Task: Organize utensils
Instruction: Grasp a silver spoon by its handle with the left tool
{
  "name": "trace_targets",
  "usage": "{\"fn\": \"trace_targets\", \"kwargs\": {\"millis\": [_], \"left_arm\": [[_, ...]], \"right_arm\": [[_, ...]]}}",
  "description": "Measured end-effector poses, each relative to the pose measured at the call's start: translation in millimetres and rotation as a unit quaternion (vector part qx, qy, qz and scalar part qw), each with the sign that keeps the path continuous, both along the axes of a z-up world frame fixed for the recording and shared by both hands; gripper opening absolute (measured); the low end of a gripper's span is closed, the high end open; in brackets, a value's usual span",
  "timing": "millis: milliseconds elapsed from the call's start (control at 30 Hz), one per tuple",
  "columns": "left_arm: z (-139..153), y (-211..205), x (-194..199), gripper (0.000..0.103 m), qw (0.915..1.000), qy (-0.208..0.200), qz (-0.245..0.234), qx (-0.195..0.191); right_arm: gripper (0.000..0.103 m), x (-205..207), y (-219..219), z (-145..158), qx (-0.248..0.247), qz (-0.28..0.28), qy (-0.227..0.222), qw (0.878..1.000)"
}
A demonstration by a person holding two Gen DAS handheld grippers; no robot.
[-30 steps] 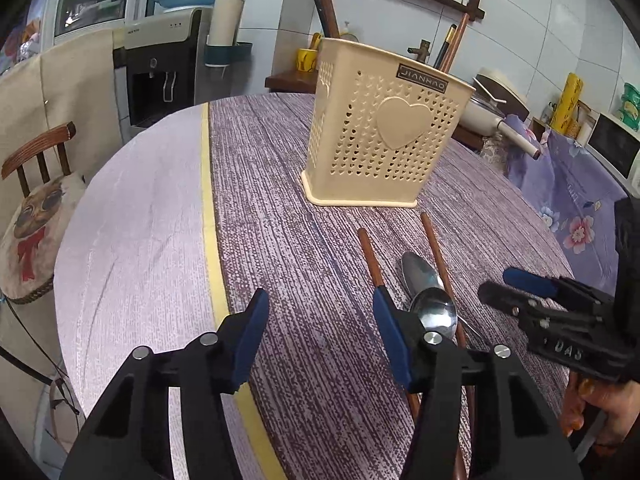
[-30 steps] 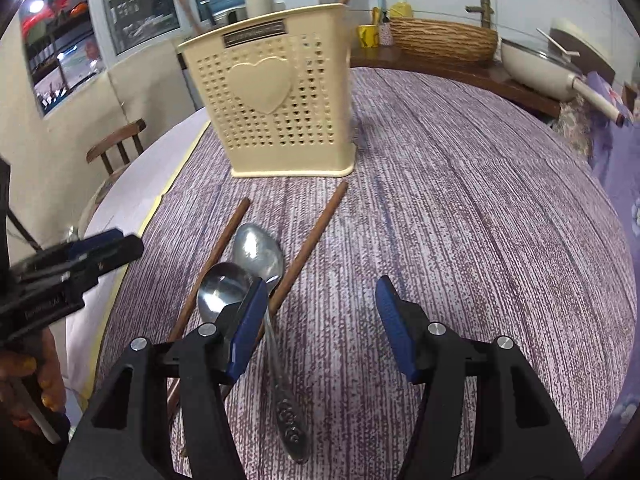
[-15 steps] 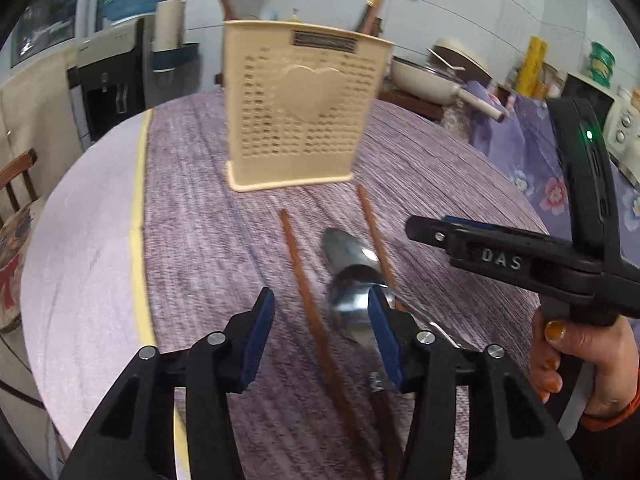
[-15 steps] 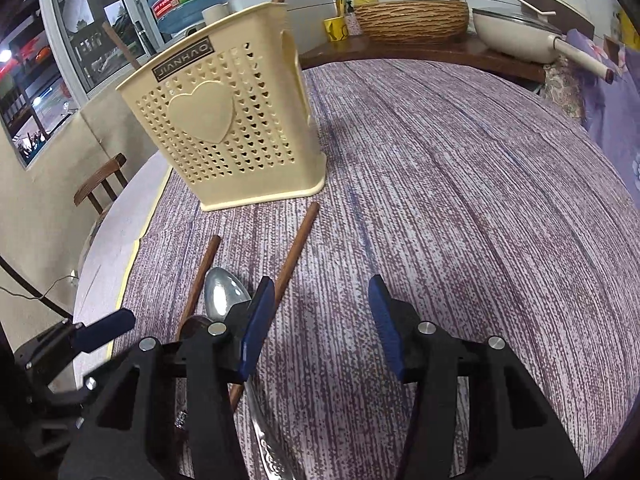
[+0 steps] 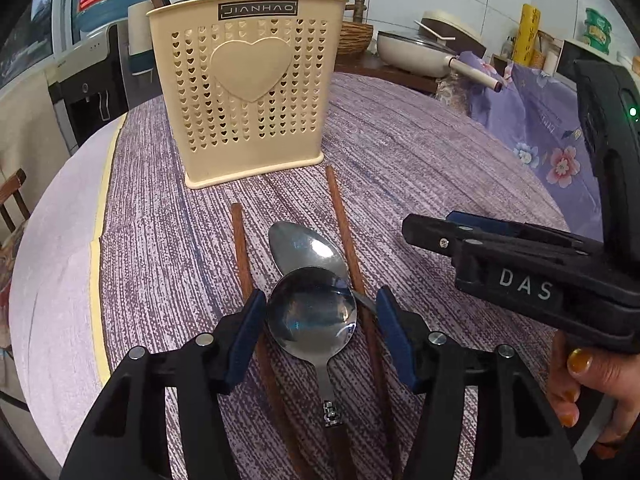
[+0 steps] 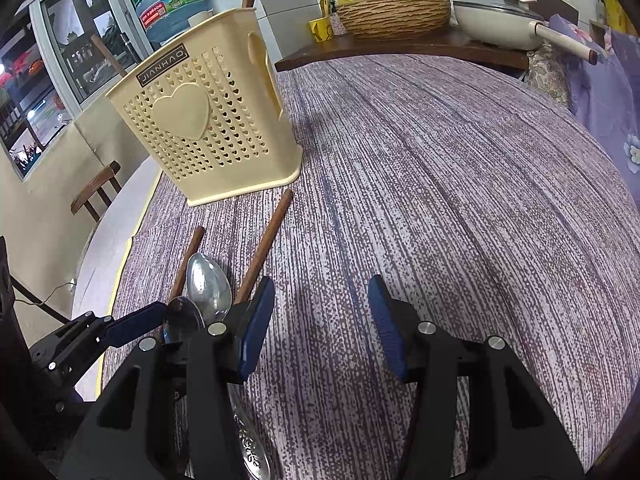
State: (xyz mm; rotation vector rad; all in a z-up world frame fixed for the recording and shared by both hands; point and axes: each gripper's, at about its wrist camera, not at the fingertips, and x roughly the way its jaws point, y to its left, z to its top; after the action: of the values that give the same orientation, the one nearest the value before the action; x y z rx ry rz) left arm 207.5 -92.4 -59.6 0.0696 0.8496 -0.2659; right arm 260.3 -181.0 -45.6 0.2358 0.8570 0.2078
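Observation:
Two steel spoons lie on the purple tablecloth between two brown chopsticks [image 5: 240,248] [image 5: 344,232]. The oval spoon [image 5: 304,248] is partly under the round spoon [image 5: 312,316]. My left gripper [image 5: 320,320] is open, with the round spoon's bowl between its blue pads and a small gap on each side. My right gripper [image 6: 320,304] is open over bare cloth, just right of the right chopstick [image 6: 272,232]; nothing is between its fingers. It also shows in the left wrist view as the black right gripper [image 5: 440,236]. A cream heart-patterned holder [image 5: 248,92] stands behind the utensils.
Brown handles stick up out of the holder. A white pan [image 5: 416,48] and a woven basket [image 6: 396,16] sit on a wooden shelf behind the table. A floral cloth [image 5: 552,136] lies at the right. The table's yellow-edged rim [image 5: 96,248] and a chair [image 6: 96,192] are at the left.
My left gripper has moved right from the bare cloth onto the utensils and now straddles the round spoon's bowl. The right gripper has narrowed a little and rolled slightly.

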Motion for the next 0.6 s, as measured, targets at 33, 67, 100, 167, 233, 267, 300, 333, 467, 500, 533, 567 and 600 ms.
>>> {"fn": "trace_targets", "kwargs": {"millis": [33, 67, 100, 167, 233, 267, 300, 333, 467, 500, 533, 567, 600], "left_arm": [[-1, -1, 1, 0.053, 1.0, 0.005, 0.0, 0.003], [-2, -1, 2, 0.052, 1.0, 0.007, 0.001, 0.002], [-1, -1, 2, 0.049, 1.0, 0.007, 0.002, 0.001], [-1, -2, 2, 0.046, 1.0, 0.006, 0.001, 0.006], [0, -2, 3, 0.046, 1.0, 0.006, 0.001, 0.008], [0, -2, 3, 0.046, 1.0, 0.006, 0.002, 0.007], [0, -2, 2, 0.045, 1.0, 0.004, 0.003, 0.007], [1, -2, 2, 0.042, 1.0, 0.003, 0.004, 0.006], [4, 2, 1, 0.02, 1.0, 0.004, 0.003, -0.006], [4, 5, 1, 0.02, 0.9999, 0.004, 0.006, -0.008], [5, 7, 1, 0.02, 0.9999, 0.004, 0.009, -0.013], [5, 9, 0, 0.02, 0.9998, 0.003, 0.011, -0.019], [6, 10, 0, 0.022, 0.9997, 0.002, 0.013, -0.02]], "right_arm": [[0.05, 0, 0, 0, 0.001, 0.0, 0.0, 1.0], [0.05, -1, 1, 0, 0.001, 0.001, 0.0, 1.0], [0.05, -1, 0, 0, 0.002, 0.001, -0.001, 1.0], [0.05, -2, 1, 0, 0.0, -0.001, -0.001, 1.0], [0.05, -2, 0, 0, 0.0, -0.002, -0.001, 1.0], [0.05, -2, -1, 0, 0.0, -0.003, 0.0, 1.0], [0.05, -2, -1, 0, 0.0, -0.003, 0.0, 1.0], [0.05, -3, -1, 0, -0.001, -0.003, 0.0, 1.0], [0.05, -3, -2, 1, 0.001, -0.002, -0.002, 1.0], [0.05, -3, -1, 2, 0.0, 0.0, -0.004, 1.0], [0.05, -3, 0, 2, -0.001, 0.001, -0.004, 1.0], [0.05, -3, 0, 3, 0.0, 0.001, -0.005, 1.0], [0.05, -3, -1, 4, 0.001, 0.0, -0.006, 1.0]]}}
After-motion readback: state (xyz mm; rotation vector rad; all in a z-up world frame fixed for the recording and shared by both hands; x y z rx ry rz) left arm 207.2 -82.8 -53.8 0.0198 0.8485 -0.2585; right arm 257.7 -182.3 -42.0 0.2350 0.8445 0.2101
